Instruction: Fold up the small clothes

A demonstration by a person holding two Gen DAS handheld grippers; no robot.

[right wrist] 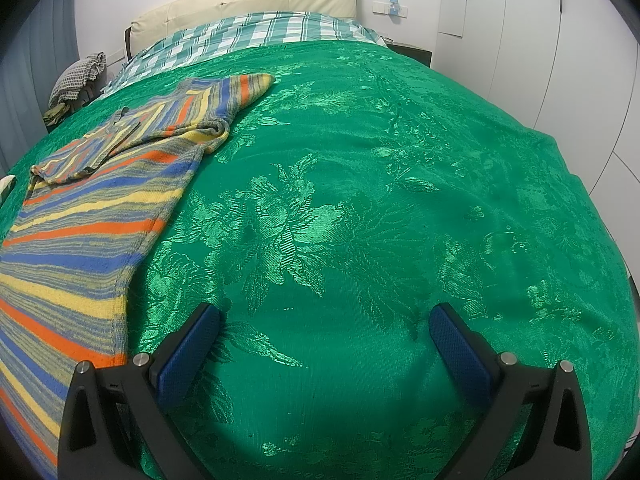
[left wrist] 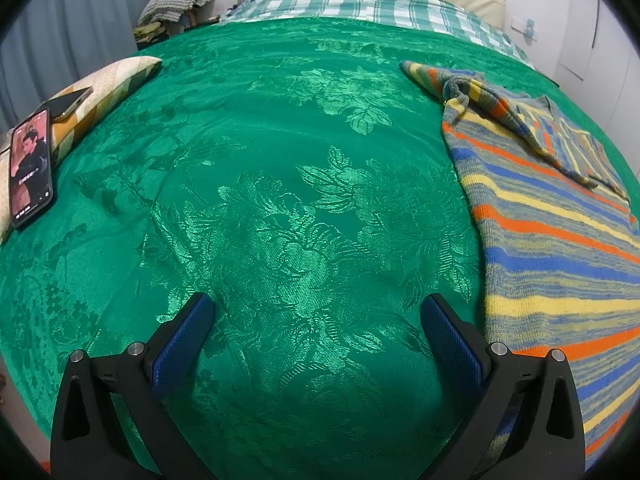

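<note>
- Presently, the left gripper (left wrist: 318,312) is hovering over the green bedspread (left wrist: 280,160), fingers spread wide and holding nothing.
- The right gripper (right wrist: 324,320) is likewise standing wide open and empty above the bedspread.
- The striped sweater (left wrist: 560,240) is lying flat between the two grippers, one sleeve folded across its chest, reaching toward the foot edge.
- A phone (left wrist: 32,168) is resting at the bed's left edge, leaning on a pillow (left wrist: 100,88).
- A plaid sheet (right wrist: 248,34) is showing at the head edge.
</note>
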